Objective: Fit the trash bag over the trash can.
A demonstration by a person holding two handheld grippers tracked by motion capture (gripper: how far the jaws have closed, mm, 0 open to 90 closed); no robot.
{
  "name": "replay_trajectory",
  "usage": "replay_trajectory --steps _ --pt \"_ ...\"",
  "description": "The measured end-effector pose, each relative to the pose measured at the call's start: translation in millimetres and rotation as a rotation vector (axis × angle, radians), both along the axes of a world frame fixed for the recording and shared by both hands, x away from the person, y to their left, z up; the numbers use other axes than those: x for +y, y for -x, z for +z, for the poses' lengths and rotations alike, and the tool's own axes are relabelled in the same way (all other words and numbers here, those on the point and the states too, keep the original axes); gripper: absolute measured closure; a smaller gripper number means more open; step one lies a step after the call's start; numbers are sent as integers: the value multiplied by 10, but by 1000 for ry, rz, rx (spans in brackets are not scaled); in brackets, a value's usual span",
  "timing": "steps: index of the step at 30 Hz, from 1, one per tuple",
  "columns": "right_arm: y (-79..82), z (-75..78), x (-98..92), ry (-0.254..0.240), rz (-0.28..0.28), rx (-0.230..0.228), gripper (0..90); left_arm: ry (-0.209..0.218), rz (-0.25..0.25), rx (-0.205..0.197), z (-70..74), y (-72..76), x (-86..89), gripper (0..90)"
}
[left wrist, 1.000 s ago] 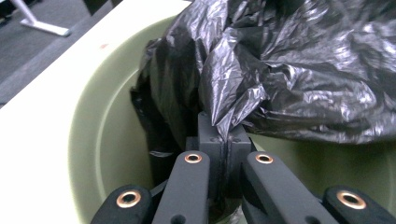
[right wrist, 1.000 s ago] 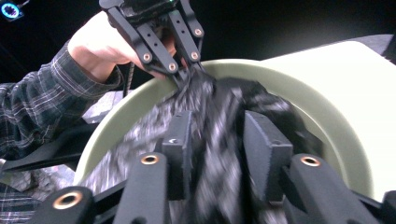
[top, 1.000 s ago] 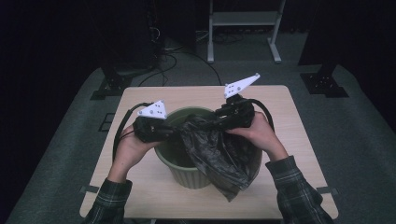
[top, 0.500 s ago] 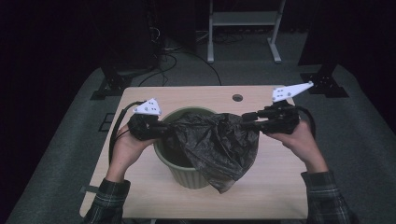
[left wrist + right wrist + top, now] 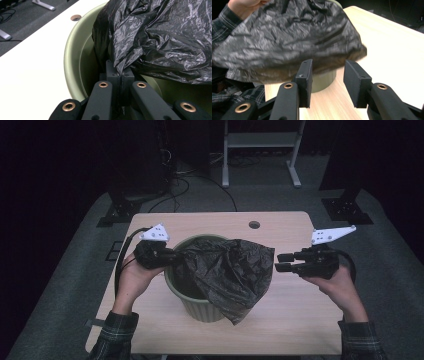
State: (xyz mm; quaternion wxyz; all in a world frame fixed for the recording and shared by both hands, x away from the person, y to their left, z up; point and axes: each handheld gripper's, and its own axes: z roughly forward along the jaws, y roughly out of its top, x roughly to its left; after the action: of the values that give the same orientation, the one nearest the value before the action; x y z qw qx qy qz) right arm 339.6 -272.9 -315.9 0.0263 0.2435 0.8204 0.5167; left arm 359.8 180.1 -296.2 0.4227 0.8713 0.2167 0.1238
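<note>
A pale green bin [image 5: 200, 306] stands in the middle of the wooden table [image 5: 300, 320]. A crumpled black plastic bag [image 5: 230, 270] lies draped over its mouth and hangs down its front right side. My left gripper [image 5: 172, 256] is at the bin's left rim, shut on the bag's edge [image 5: 120, 72] just inside the rim [image 5: 68, 57]. My right gripper [image 5: 279, 262] hovers to the right of the bag, open, with nothing between its jaws. From that gripper [image 5: 328, 72] the bag [image 5: 287, 37] lies just ahead, with a strip of the bin [image 5: 324, 80] under it.
A round cable hole [image 5: 254, 225] sits near the table's far edge. Cables [image 5: 190, 180] and a white stand's legs [image 5: 260, 140] are on the dark floor behind. Bare tabletop [image 5: 392, 50] stretches to the right of the bin.
My right gripper has swung out to the right, away from the bin, drawing the bag's edge that way and then letting it go. The left gripper has kept its place and grip.
</note>
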Motion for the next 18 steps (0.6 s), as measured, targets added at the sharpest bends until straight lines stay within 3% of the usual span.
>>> replay_trajectory --steps 8,11,15,18 --pt "-48 -46 98 -25 14 6 607 -4 -21 13 -27 24 -44 890" --pt "-110 -27 195 -26 17 4 683 -10 -27 10 -30 50 -65 889" --pt "-245 42 367 -36 26 -16 861 -1 -42 -4 -9 110 -78 885" --pt "-342 117 507 -49 44 -24 898 -8 -58 -14 9 159 -106 873"
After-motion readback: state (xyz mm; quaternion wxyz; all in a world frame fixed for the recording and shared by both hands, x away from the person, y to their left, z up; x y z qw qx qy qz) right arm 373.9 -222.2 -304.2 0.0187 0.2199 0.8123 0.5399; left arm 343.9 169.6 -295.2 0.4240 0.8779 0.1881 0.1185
